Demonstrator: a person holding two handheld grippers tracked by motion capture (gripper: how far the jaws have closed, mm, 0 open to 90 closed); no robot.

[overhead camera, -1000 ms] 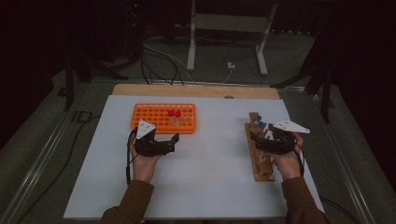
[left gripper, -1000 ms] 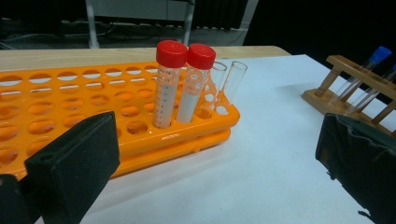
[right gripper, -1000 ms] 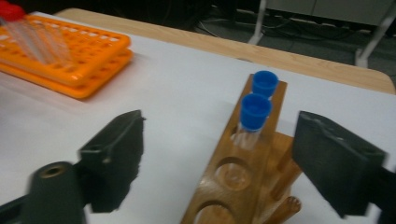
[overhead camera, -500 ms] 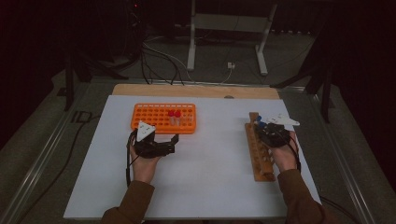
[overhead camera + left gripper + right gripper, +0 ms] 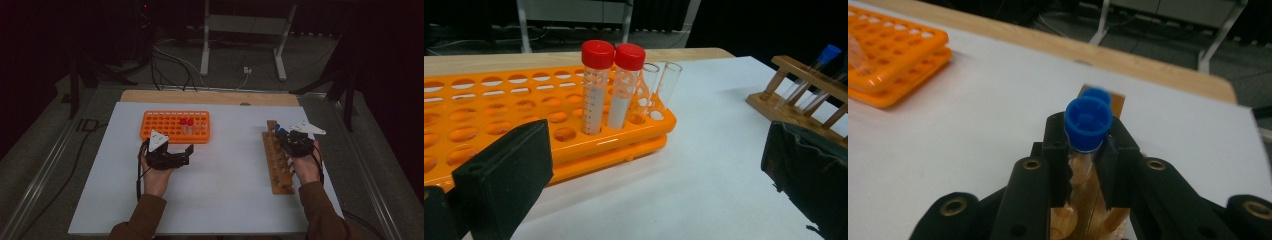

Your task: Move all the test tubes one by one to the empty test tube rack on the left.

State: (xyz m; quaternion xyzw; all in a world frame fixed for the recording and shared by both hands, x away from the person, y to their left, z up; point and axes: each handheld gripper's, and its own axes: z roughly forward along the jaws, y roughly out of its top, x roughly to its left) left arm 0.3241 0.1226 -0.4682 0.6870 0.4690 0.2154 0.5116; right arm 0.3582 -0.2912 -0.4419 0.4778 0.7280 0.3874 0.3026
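An orange tube rack [image 5: 150, 131] stands at the middle left and holds two red-capped tubes [image 5: 597, 85] and two empty glass tubes [image 5: 659, 85]. In front of it my left gripper [image 5: 188, 155] rests open, its jaws wide apart [image 5: 654, 185] with nothing between them. At the right, a wooden rack [image 5: 278, 170] holds blue-capped tubes. My right gripper [image 5: 1087, 145] is over the rack's far end. Its jaws have just been closing and are now shut on a blue-capped tube [image 5: 1088, 120] just under its cap. A second blue cap [image 5: 1098, 94] shows right behind it.
The white sheet [image 5: 225, 200] covers the table, with a wooden strip [image 5: 210, 97] along its far edge. Cables and a metal stand [image 5: 240, 30] sit on the floor beyond. Open sheet lies between the two racks.
The right gripper shifted slightly toward the far end of the wooden rack and closed on the blue-capped tube. The left gripper stayed where it was.
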